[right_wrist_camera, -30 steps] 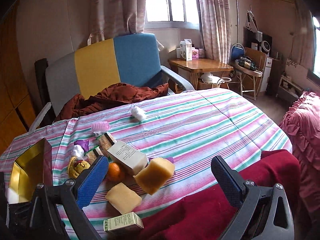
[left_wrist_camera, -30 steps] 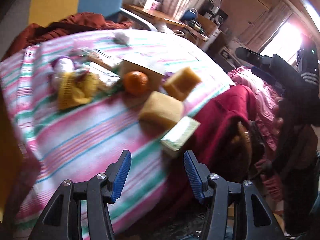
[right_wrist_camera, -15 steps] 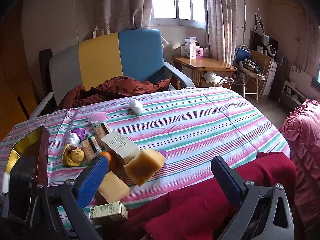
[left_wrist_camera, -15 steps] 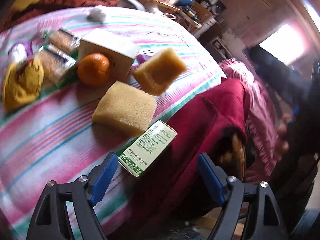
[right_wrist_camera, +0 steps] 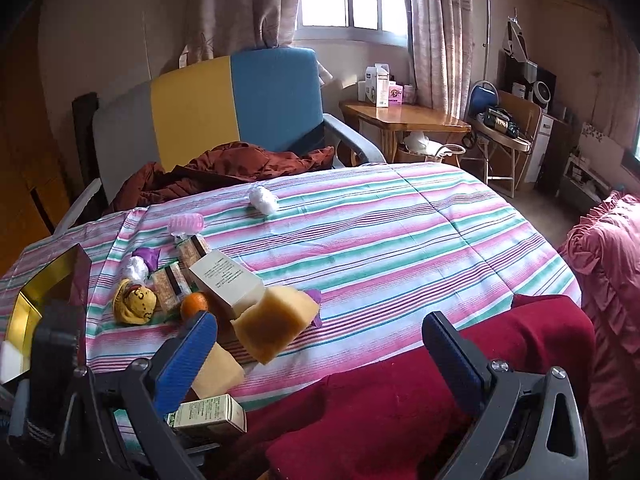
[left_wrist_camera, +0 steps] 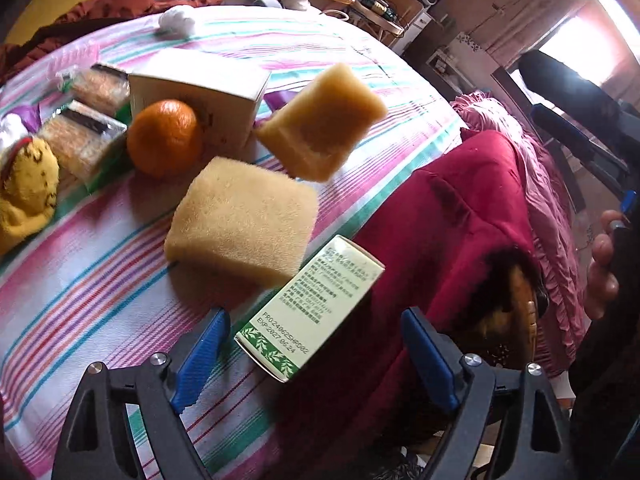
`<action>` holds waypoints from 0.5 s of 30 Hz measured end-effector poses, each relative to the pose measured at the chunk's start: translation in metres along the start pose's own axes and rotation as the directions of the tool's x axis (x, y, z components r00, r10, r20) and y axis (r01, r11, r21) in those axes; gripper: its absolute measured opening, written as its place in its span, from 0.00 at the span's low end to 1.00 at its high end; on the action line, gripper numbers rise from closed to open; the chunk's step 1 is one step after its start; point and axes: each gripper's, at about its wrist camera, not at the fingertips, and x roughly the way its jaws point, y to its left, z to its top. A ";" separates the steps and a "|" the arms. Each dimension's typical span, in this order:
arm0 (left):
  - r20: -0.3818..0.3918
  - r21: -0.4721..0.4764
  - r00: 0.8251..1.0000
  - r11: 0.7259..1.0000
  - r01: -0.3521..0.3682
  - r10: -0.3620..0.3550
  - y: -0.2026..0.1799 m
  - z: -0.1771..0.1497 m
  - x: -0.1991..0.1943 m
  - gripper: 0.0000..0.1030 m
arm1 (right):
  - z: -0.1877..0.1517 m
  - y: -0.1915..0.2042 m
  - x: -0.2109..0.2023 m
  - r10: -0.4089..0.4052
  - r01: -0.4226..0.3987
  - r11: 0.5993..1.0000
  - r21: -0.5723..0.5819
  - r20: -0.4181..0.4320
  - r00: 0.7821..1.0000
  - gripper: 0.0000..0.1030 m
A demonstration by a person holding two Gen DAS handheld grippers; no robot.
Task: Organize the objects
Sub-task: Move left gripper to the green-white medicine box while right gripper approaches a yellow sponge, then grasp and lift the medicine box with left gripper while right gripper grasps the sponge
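My left gripper point(left_wrist_camera: 316, 360) is open wide and tilted down over the table's near edge. The near end of a green-and-white carton point(left_wrist_camera: 312, 308) lies between its blue fingers point(left_wrist_camera: 200, 356), and neither pad touches it. Just beyond the carton are a flat yellow sponge point(left_wrist_camera: 240, 220), a second sponge point(left_wrist_camera: 320, 120) propped on edge, an orange point(left_wrist_camera: 164, 136) and a white box point(left_wrist_camera: 200, 92). My right gripper point(right_wrist_camera: 320, 360) hangs open over a dark red cloth point(right_wrist_camera: 400, 380) with nothing between its fingers. The carton point(right_wrist_camera: 212, 416) also shows beside its left finger.
Snack packs point(left_wrist_camera: 80, 140), a yellow plush toy point(left_wrist_camera: 24, 184) and a white wad point(left_wrist_camera: 176, 20) lie on the striped tablecloth point(right_wrist_camera: 400, 232). A gold-lined box point(right_wrist_camera: 40, 300) stands at the left edge. An armchair point(right_wrist_camera: 240, 100) with a brown jacket is behind the table. A person's hand point(left_wrist_camera: 604, 264) is at the right.
My left gripper has opened wider and dropped closer to the table edge, so the carton now lies between its fingers. The right gripper has hardly moved.
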 end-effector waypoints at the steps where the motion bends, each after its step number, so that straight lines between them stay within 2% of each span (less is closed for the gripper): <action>1: 0.012 -0.010 1.000 1.000 0.003 -0.003 0.003 -0.002 0.000 0.84 | 0.000 0.000 0.001 -0.001 0.001 1.000 -0.001 -0.002 1.000 1.00; 3: 0.031 -0.017 0.999 1.000 0.015 -0.014 0.007 -0.005 -0.002 0.69 | 0.000 0.001 0.001 -0.003 0.003 1.000 -0.009 -0.005 1.000 1.00; 4: 0.036 -0.020 0.999 0.999 0.027 -0.027 0.010 -0.008 -0.003 0.46 | 0.001 0.001 0.001 -0.005 0.005 1.000 -0.013 -0.006 1.000 1.00; 5: 0.032 -0.019 0.999 0.999 0.029 -0.029 0.012 -0.010 -0.005 0.34 | 0.001 0.002 0.002 -0.006 0.006 1.000 -0.015 -0.008 1.000 1.00; 10: 0.085 -0.002 0.996 1.000 0.030 -0.030 0.024 -0.024 -0.026 0.32 | 0.000 0.006 0.006 -0.001 0.000 1.000 -0.026 -0.029 1.000 1.00; 15: 0.130 0.040 0.992 0.999 0.002 -0.007 0.034 -0.045 -0.059 0.31 | 0.001 0.025 0.014 0.038 -0.044 0.997 -0.070 -0.083 0.996 1.00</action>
